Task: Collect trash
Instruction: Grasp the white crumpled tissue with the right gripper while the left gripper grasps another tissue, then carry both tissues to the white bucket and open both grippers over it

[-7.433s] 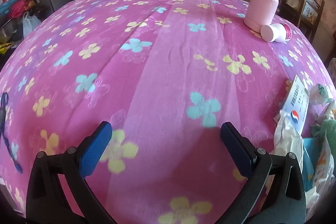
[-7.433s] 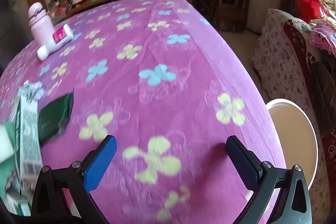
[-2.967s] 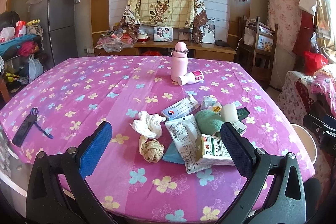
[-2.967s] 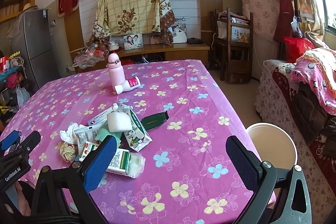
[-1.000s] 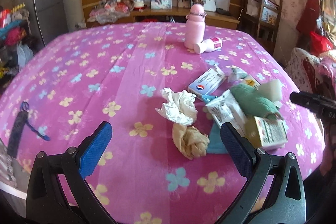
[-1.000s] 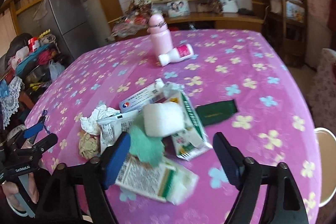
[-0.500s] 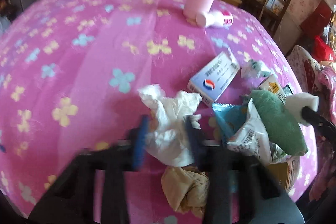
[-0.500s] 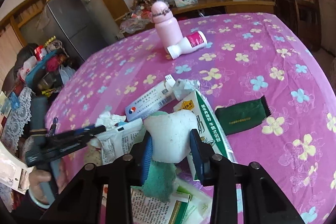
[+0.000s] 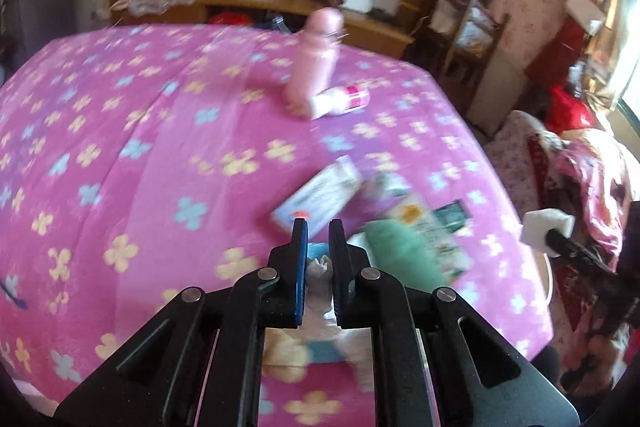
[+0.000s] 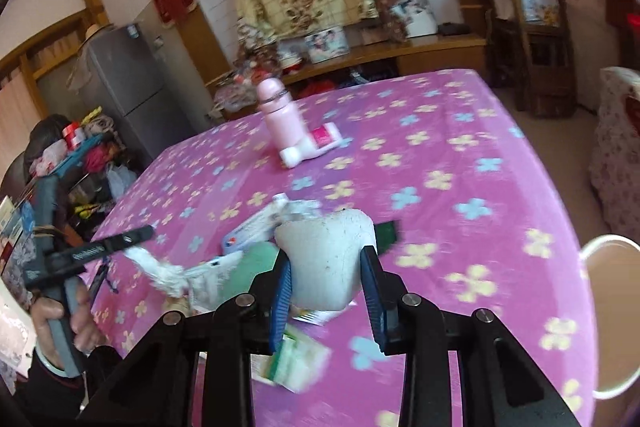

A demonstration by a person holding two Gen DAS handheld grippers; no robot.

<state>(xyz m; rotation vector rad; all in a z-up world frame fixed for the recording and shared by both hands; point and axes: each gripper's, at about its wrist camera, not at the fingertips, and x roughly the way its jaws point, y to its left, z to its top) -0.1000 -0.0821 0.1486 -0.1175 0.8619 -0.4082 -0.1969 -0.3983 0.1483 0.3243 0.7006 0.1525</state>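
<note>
My left gripper (image 9: pixel 318 227) is shut on a crumpled white tissue (image 9: pixel 319 269), which shows between its blue pads. In the right wrist view the left gripper (image 10: pixel 146 234) holds that tissue (image 10: pixel 160 269) above the pink flowered tablecloth (image 10: pixel 440 155). My right gripper (image 10: pixel 326 267) is shut on a white foam block (image 10: pixel 326 259), lifted off the trash pile. From the left wrist view it (image 9: pixel 554 237) sits at the right with the block (image 9: pixel 544 225). On the cloth lie a white-and-blue box (image 9: pixel 320 195), a green cloth lump (image 9: pixel 400 251) and printed cartons (image 9: pixel 436 227).
A pink bottle (image 10: pixel 278 115) stands at the table's far side with a small white bottle (image 10: pixel 312 145) lying against it. A beige bin (image 10: pixel 612 291) sits on the floor right of the table. A person's hand (image 10: pixel 60 315) grips the left tool. Furniture rings the table.
Both grippers went from wide open to shut. The left one closed on the white tissue and rose with it; the right one closed on the foam block and lifted it off the pile.
</note>
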